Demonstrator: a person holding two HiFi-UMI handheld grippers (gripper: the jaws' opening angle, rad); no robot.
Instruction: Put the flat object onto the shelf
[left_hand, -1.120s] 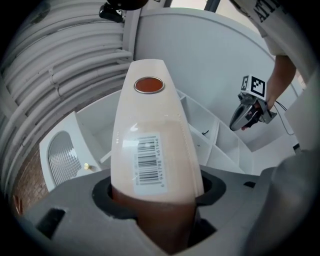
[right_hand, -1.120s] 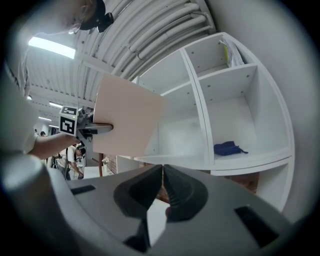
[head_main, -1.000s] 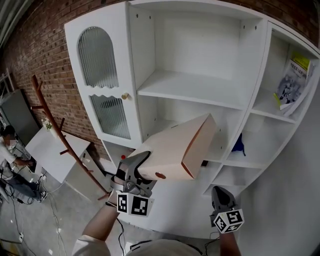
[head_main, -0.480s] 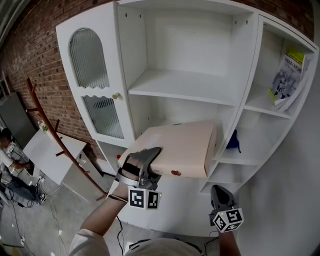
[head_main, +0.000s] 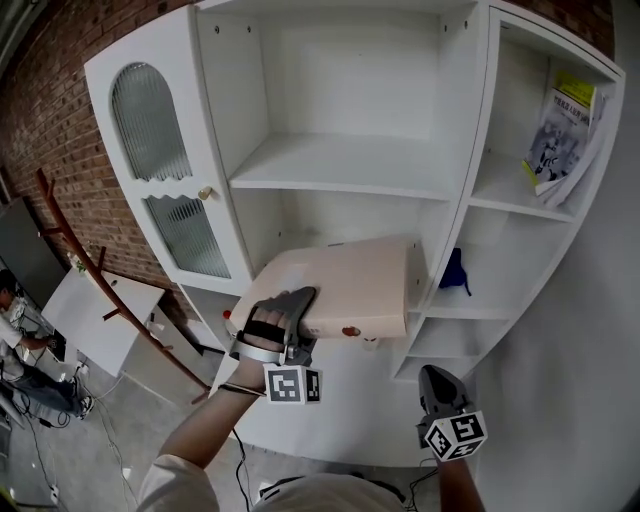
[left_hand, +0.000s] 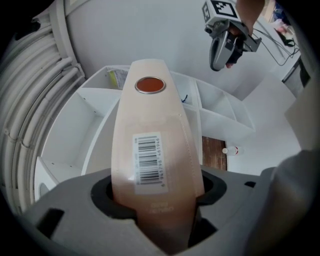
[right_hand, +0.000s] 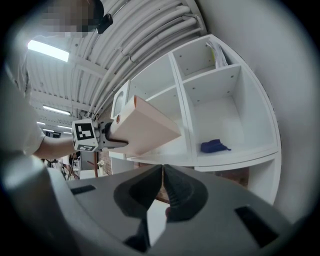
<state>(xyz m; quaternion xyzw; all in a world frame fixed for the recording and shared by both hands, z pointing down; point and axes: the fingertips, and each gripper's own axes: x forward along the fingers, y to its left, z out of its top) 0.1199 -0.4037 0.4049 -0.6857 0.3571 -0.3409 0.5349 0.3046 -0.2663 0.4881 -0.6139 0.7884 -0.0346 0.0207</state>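
Barcode sticker (left_hand: 150, 162) on the flat peach folder (head_main: 345, 285), digits too small to read, orange dot (left_hand: 150, 85) further along. Left gripper (head_main: 300, 318) is clamped on its spine. Tipped up a second ago, it's level now at the mouth of the white shelf unit's (head_main: 340, 165) lower middle bay. Right gripper (head_main: 440, 392) hangs low, jaws closed, empty. Blue cloth (head_main: 455, 272) lies in the bay alongside.

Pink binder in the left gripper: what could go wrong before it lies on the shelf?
1. The left gripper holds the pink binder by one end only, so the long free part may sag or slip out.
2. Its far corner is near the upright divider and may hit it.
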